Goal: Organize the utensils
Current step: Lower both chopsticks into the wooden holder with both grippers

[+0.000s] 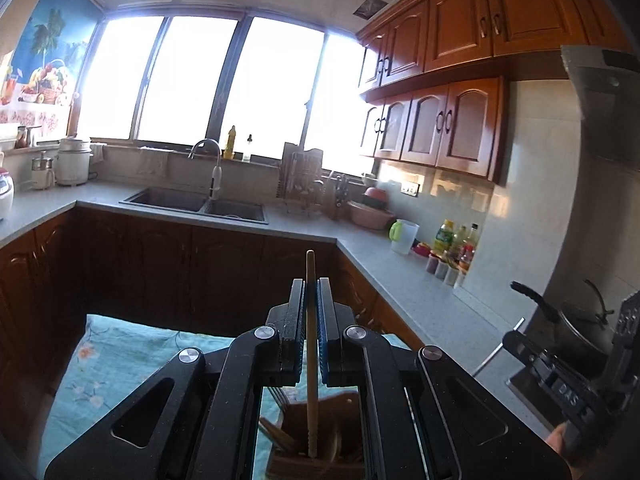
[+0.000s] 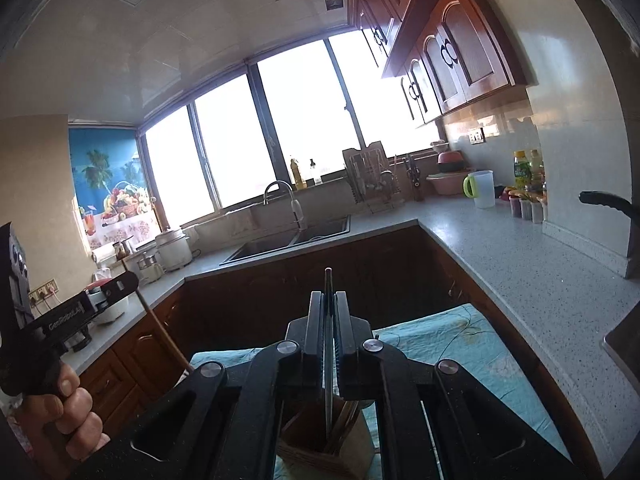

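My left gripper (image 1: 311,284) is shut on a pale wooden chopstick (image 1: 311,344) that stands upright, its lower end inside a wooden utensil holder (image 1: 298,432) on a turquoise floral cloth (image 1: 120,360). Other wooden sticks and a fork lean in the holder. My right gripper (image 2: 329,296) is shut on a thin dark metal utensil (image 2: 329,360), upright, with its lower end in the same wooden holder (image 2: 316,440). The left gripper also shows at the left edge of the right wrist view (image 2: 76,312), and the right gripper at the right edge of the left wrist view (image 1: 568,364).
A grey counter (image 1: 400,276) runs around the kitchen with a double sink (image 1: 200,204), faucet, dish rack (image 1: 300,184), pink bowls, a white jug (image 1: 404,236) and bottles (image 1: 456,240). A rice cooker (image 1: 74,160) stands at the left. A pot with a black handle (image 1: 576,320) sits at the right.
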